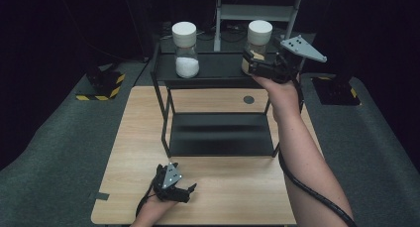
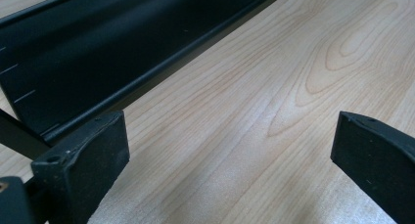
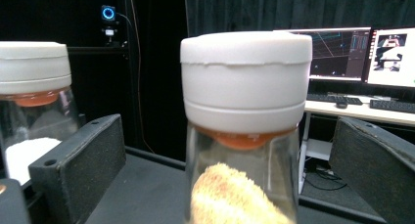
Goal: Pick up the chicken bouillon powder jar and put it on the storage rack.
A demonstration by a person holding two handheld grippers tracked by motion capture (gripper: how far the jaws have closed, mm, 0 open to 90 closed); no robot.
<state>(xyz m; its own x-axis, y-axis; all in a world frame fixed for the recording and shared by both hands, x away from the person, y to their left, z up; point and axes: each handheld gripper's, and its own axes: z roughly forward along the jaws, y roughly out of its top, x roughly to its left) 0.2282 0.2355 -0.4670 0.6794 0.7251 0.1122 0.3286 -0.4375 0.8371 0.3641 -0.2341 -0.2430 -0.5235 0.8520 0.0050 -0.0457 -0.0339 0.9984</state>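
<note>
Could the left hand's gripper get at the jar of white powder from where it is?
Probably not without moving: the left gripper lies low on the table, while the powder jar stands on the black rack's top shelf.

A pale wood-grain worktop stands on grey carpet. A black two-tier metal shelf sits on its far half, the lower tier lying low over the wood. On the upper tier stand two glass jars with white lids, well apart: the left jar holds white powder, the right jar a tan, crumbly filling. A dark round spot marks the wood behind the shelf.
</note>
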